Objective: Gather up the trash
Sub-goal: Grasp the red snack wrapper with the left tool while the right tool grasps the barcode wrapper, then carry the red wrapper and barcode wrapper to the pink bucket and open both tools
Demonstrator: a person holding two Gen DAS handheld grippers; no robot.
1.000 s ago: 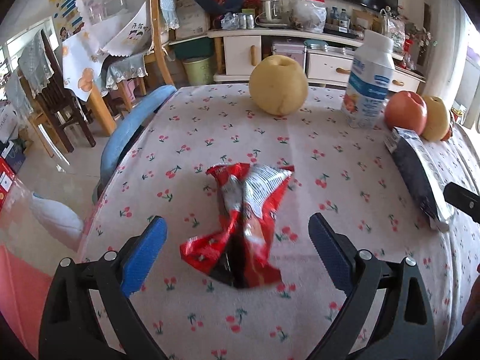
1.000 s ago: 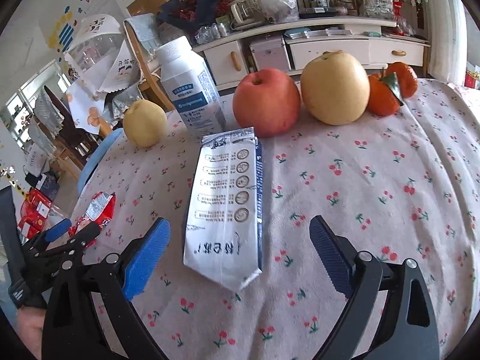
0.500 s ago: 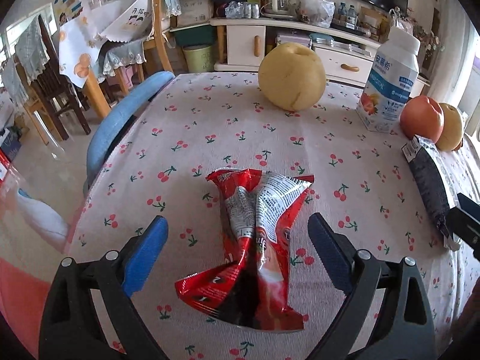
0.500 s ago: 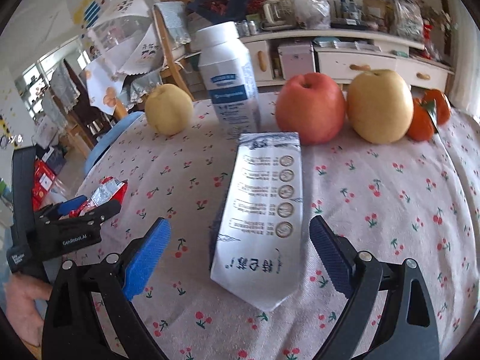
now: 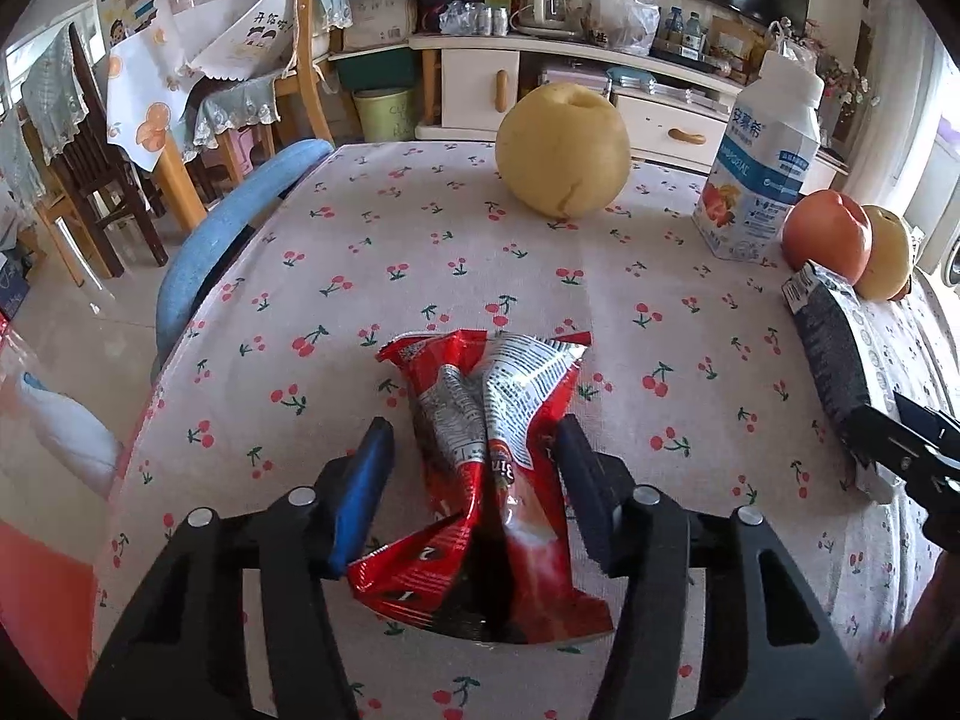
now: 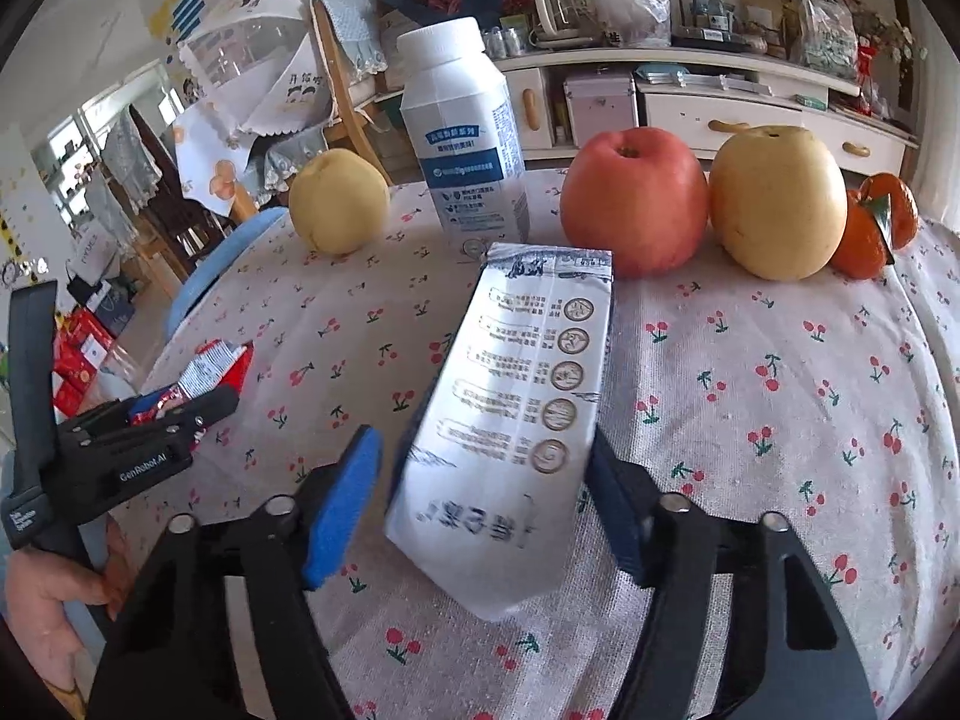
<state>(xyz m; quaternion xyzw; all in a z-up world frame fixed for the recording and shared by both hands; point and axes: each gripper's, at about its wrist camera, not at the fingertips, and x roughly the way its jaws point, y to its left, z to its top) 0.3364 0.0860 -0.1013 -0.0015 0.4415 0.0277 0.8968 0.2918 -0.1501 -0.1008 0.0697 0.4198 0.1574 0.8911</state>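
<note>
A crumpled red and silver snack wrapper (image 5: 498, 450) lies on the cherry-print tablecloth (image 5: 420, 252). My left gripper (image 5: 473, 426) straddles it and its jaws are closing; the right pad is at the wrapper's edge, while a gap shows beside the blue left pad. A flat silver packet (image 6: 522, 408) lies between the fingers of my right gripper (image 6: 485, 438), whose jaws are also closing, with a gap left of the packet. The right wrist view shows the left gripper (image 6: 150, 420) over the red wrapper (image 6: 210, 366), held by a hand (image 6: 42, 594).
At the back of the table stand a white drink bottle (image 6: 462, 138), a red apple (image 6: 633, 198), two yellow pears (image 6: 777, 198) (image 6: 339, 201) and an orange fruit (image 6: 876, 228). A blue chair back (image 5: 234, 228) sits at the table's left edge.
Both grippers' jaws have narrowed around their items. The left gripper has come further over the red wrapper, and the right one closer over the silver packet.
</note>
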